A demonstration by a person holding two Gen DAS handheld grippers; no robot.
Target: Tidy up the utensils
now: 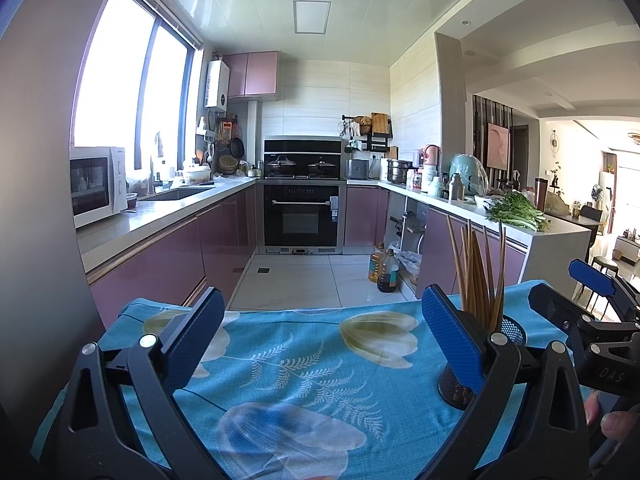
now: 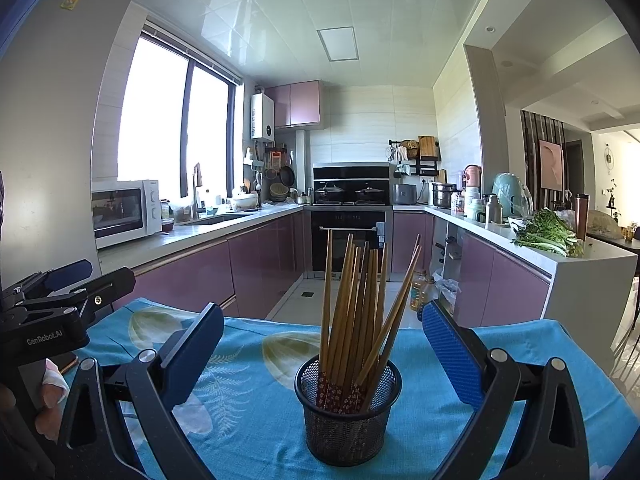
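A bundle of wooden chopsticks (image 2: 352, 316) stands upright in a black wire-mesh cup (image 2: 347, 416) on the blue floral tablecloth (image 2: 248, 408). Left gripper (image 1: 320, 344) and right gripper (image 2: 324, 354) are spread wide, empty. No loose utensils visible; sorting looks finished.

A black mesh holder (image 2: 347, 412) stands upright on the tabletop (image 2: 256, 400), which is covered by a blue floral cloth. A bundle of wooden chopsticks (image 2: 356, 312) fans out of it toward twelve o'clock. The right gripper (image 2: 322, 354) has its jaws spread wide, one at nine o'clock of the holder and one at three, neither touching it. The left gripper (image 2: 60, 284) sits at about nine o'clock near the frame edge.
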